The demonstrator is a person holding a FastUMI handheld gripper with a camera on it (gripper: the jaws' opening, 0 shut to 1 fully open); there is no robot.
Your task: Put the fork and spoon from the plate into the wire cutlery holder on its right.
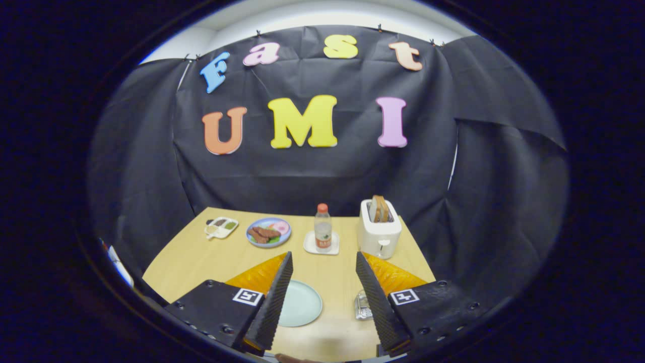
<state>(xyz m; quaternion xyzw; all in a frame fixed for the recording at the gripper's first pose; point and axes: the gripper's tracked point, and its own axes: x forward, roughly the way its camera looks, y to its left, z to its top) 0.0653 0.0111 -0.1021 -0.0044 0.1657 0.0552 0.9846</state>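
The gripper [322, 264] hangs above a wooden table [191, 257], its two fingers spread wide with nothing between them. A pale plate [301, 303] lies just beside the left finger, and the wire holder [363, 305] peeks out beside the right finger; whether fork and spoon sit in it is unclear. Beyond stand a toaster [379, 232], a bottle [322, 227], and a food plate [268, 232].

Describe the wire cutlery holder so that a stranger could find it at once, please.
On the wooden table, look in front of the white toaster. Beside the right finger of the open tongs, partly hidden by it, stands the wire cutlery holder, right of the pale plate. It alone is shiny metal wire.
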